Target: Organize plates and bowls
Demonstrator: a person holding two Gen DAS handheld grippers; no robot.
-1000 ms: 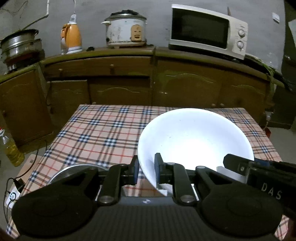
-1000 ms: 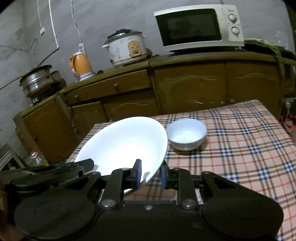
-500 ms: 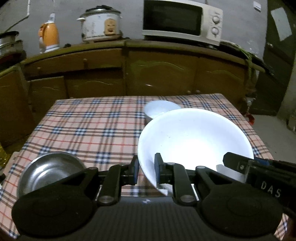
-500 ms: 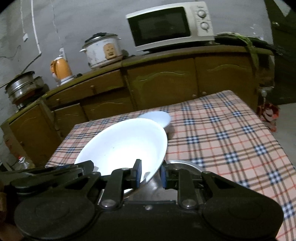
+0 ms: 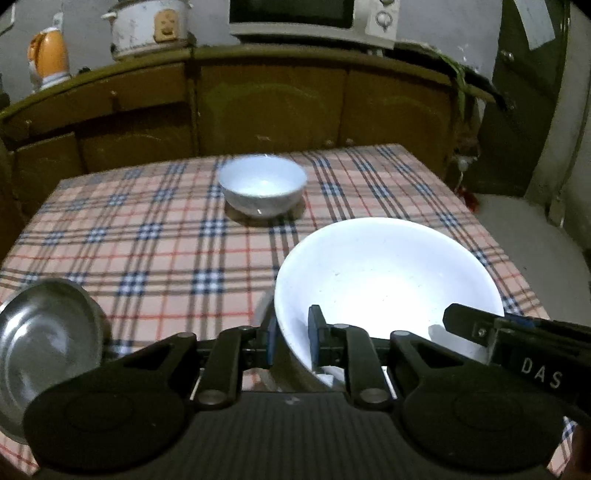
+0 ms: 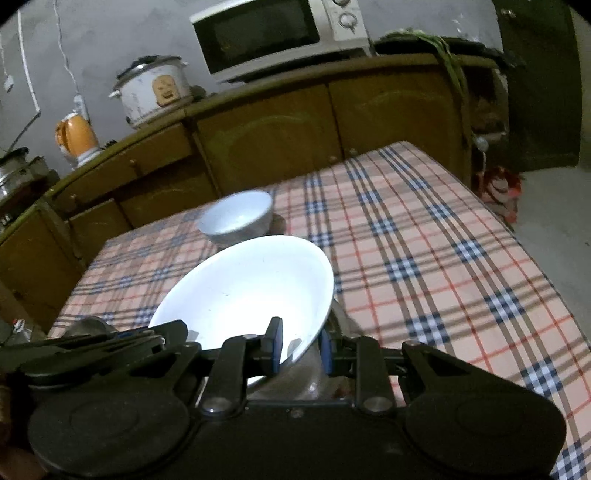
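- Two hand-held grippers are carrying one large white plate (image 5: 388,284) between them, a little above a table covered in a plaid cloth (image 5: 155,251).
- The left gripper (image 5: 291,339) is pinching the plate's left rim with its jaws narrow; the right gripper (image 6: 299,349) is pinching the opposite rim the same way.
- Judging by the tilt, the step in hand is bringing the plate down toward a resting place; a grey metal dish (image 6: 314,373) is showing just under the plate's right edge in the right wrist view.
- The next move is likely calling for levelling the plate, settling it onto whatever lies beneath, then releasing both rims together.
- A steel bowl (image 5: 48,343) is sitting at the near left of the table, partly cut off.
- A small white bowl (image 5: 262,188) is standing at the far middle, well apart from the plate.
- Behind the table, wooden cabinets (image 5: 266,103) are running along the wall, bearing a microwave (image 6: 273,33), a rice cooker (image 6: 155,90) and an orange kettle (image 6: 75,136).
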